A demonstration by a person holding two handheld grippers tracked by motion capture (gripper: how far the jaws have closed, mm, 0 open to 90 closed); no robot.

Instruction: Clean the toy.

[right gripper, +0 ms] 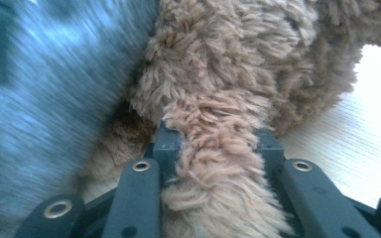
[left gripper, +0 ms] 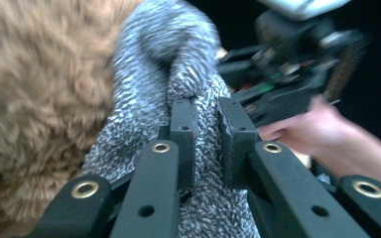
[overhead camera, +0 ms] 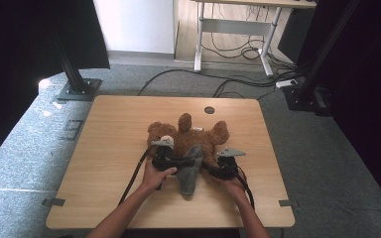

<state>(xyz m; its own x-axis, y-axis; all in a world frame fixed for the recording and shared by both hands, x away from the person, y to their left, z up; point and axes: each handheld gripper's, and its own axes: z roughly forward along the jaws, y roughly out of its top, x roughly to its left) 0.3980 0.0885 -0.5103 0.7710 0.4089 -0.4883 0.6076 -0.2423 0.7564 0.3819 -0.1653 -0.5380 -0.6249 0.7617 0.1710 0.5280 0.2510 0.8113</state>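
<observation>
Left gripper [left gripper: 206, 144] pinches grey knit garment [left gripper: 178, 74]; right gripper [right gripper: 218, 148] clamps a limb of fluffy brown teddy bear [right gripper: 238, 59]. Garment lies bunched at bear's near side w/ limb not yet inside, so dressing looks barely begun.

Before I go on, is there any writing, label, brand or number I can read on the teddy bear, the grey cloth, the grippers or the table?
None can be read.
Teddy bear: plain brown fur, no tag showing.
Grey cloth: knit pattern, no label in sight.
Left gripper and right gripper: bare black jaws with brass rivets, no markings.
Table: plain wood, one round hole, no print.
</observation>
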